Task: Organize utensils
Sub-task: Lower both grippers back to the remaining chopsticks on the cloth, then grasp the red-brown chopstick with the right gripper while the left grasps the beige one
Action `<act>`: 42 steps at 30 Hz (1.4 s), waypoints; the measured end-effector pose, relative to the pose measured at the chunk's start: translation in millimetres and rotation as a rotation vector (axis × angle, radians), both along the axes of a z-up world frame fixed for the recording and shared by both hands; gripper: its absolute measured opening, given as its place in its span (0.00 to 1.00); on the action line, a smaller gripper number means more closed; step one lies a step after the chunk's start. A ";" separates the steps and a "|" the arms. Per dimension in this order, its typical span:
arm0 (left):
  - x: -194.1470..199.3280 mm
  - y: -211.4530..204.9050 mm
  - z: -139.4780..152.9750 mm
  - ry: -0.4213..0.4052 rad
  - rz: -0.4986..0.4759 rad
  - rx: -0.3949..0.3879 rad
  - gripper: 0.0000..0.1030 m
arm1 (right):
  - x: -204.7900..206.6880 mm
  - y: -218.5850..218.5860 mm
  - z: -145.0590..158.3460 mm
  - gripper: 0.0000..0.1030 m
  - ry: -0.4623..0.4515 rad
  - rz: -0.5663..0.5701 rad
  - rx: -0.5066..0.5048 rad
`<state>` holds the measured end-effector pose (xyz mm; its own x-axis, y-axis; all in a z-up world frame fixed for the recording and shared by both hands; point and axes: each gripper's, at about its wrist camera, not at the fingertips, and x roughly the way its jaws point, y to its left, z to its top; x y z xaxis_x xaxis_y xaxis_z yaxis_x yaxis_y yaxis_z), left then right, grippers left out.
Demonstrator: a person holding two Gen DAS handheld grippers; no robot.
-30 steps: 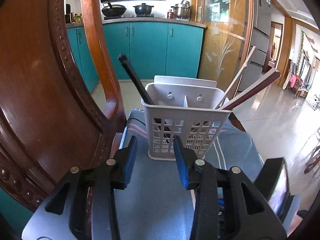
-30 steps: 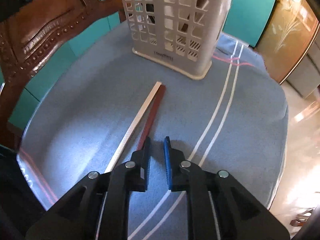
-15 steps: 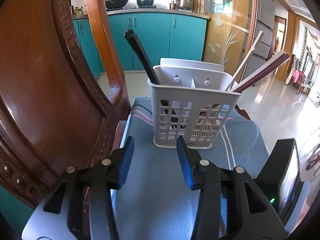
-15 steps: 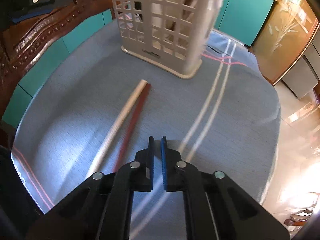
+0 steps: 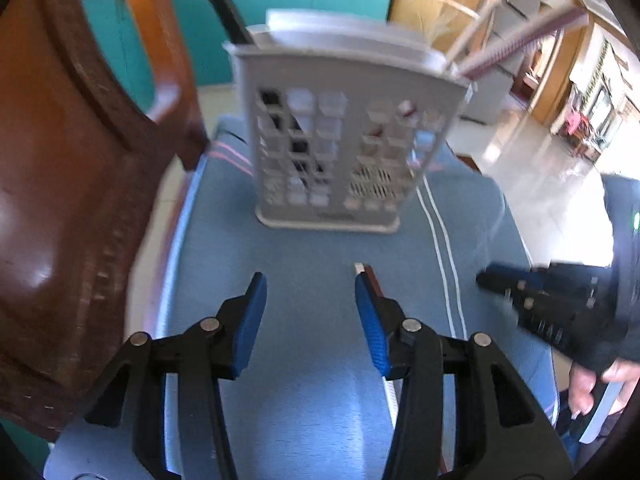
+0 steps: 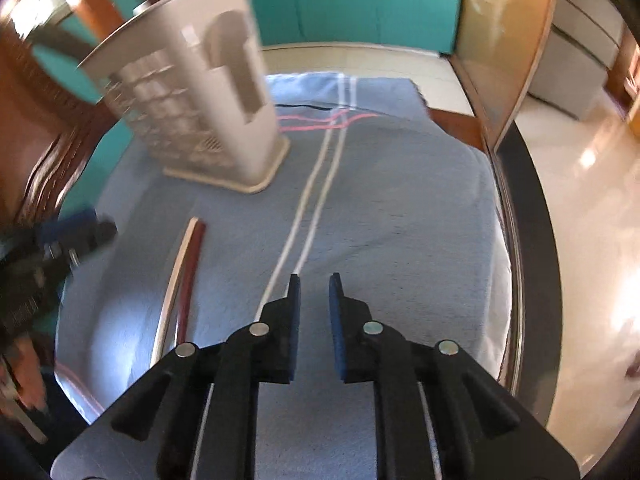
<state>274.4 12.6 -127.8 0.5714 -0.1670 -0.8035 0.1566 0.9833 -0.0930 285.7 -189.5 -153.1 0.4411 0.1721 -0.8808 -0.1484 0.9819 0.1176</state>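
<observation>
— Where are the chopsticks (image 6: 185, 276) lying right now?

— They're lying flat on the blue cloth (image 6: 400, 216), a pale one and a dark red one side by side, touching along their length. Their far ends are pointing at the white basket (image 6: 192, 120), which is standing upright just beyond them with a few utensils already sticking out of it.

— Which claw is nearer?

— The left claw (image 5: 310, 316), I'd say. It's hovering right over that pair with its jaws standing apart and nothing between them. From its own camera the stick tips are peeking out just past its right-hand finger (image 5: 370, 320), so the sticks are sitting slightly off to that side, not centred in the gap.

— And the other one?

— The right claw (image 6: 314, 320) is sitting off to the side over the white stripes (image 6: 316, 200), well clear of the sticks. Its jaws are opening a little, narrow gap, nothing in it.

— So what's the pickup turning on?

— My guess: the sticks are running lengthwise, toward the basket, along the left claw's pointing direction. It's needing to shift sideways so the jaws are straddling them across the thin side.
</observation>
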 end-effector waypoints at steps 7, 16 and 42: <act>5.1 -30.0 -32.0 0.113 -0.074 0.008 0.45 | 7.6 0.1 -1.4 0.24 0.005 0.007 0.006; -4.1 -38.9 -56.9 0.187 -0.113 0.025 0.46 | 2.5 15.7 -3.7 0.25 0.005 0.020 -0.006; -3.3 12.5 -54.7 0.207 -0.074 -0.009 0.38 | -5.5 93.6 -22.9 0.12 -0.029 0.266 -0.143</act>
<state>271.1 25.1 -182.5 0.3803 -0.2106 -0.9006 0.2052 0.9687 -0.1399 280.1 -95.9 -176.0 0.4225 0.1605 -0.8920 -0.4041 0.9143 -0.0269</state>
